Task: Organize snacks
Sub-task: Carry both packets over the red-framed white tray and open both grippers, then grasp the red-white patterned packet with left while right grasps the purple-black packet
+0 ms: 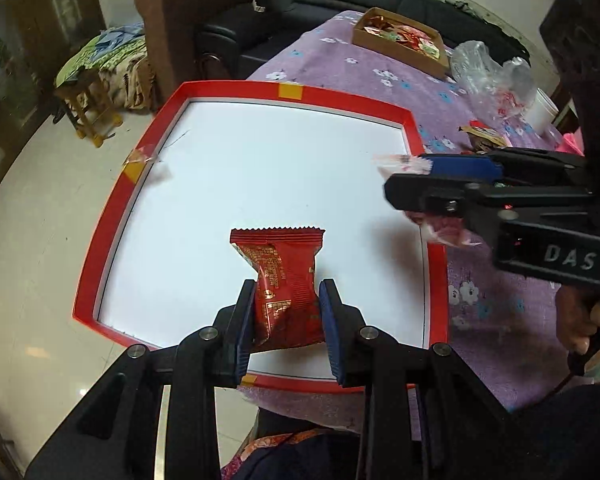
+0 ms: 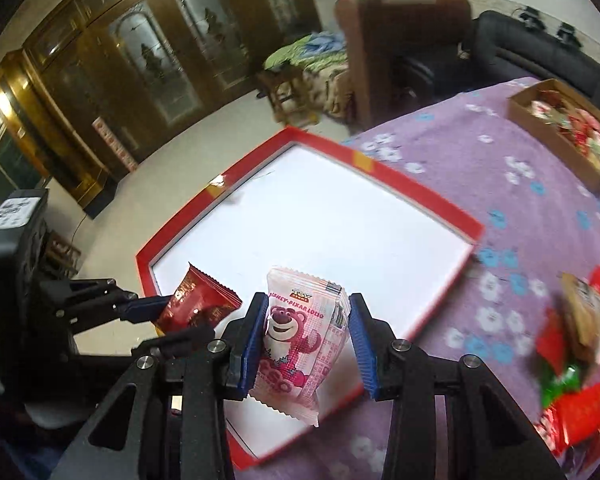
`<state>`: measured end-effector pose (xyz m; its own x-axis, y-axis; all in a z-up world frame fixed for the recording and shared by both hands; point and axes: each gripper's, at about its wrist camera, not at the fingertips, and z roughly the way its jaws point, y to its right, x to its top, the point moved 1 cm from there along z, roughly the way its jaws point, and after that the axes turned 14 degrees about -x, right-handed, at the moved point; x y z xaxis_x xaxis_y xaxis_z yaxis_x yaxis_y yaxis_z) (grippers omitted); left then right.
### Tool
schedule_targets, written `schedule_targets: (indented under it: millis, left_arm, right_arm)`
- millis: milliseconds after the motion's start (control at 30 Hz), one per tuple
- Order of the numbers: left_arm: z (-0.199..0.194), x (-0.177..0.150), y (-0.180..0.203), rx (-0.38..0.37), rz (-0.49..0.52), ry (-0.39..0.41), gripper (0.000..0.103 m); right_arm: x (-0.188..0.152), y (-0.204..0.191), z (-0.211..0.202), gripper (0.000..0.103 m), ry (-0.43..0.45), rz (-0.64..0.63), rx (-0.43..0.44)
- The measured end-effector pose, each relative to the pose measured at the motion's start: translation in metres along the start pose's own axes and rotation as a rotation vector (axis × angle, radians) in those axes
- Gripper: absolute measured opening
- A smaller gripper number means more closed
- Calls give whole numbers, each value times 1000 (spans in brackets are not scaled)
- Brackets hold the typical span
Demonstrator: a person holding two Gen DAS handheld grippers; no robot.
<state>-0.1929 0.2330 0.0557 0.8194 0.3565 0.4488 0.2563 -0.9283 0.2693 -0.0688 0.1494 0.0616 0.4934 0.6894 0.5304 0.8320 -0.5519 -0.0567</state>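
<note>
My left gripper is shut on a dark red snack packet and holds it over the near part of the red-rimmed white tray. My right gripper is shut on a pink bear-print snack packet above the tray's near right edge. The right gripper also shows in the left wrist view, at the tray's right rim. The left gripper with the red packet shows at the left of the right wrist view.
A brown cardboard box of snacks stands at the far side of the purple flowered tablecloth. A crumpled clear plastic bag and a white cup lie right of it. Loose red and green snack packets lie at the right.
</note>
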Motion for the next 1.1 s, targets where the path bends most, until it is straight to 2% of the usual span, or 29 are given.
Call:
schedule_targets:
  millis: [300, 500, 533, 600, 700, 800, 900, 1100]
  left_arm:
    - [-3, 0, -16, 50, -39, 6, 29]
    - [-5, 8, -15, 96, -34, 21, 29]
    - [-6, 9, -13, 103, -29, 23, 31]
    - [-7, 12, -9, 105, -19, 27, 35]
    - [-7, 18, 1, 79, 16, 29, 36]
    - [-4, 24, 18, 49, 64, 25, 43]
    - [2, 28, 39, 17, 125, 11, 48]
    - [20, 37, 83, -25, 259, -34, 48]
  right_arm:
    - [2, -14, 23, 42, -49, -13, -1]
    - [1, -4, 19, 48, -58, 13, 2]
    - [1, 0, 18, 52, -53, 21, -1]
    - [-1, 9, 14, 52, -44, 48, 4]
    - [-6, 29, 6, 53, -25, 112, -6]
    - [-20, 57, 0, 53, -22, 189, -32]
    - [-40, 91, -6, 53, -34, 294, -63]
    - [-98, 155, -28, 53, -46, 497, -149]
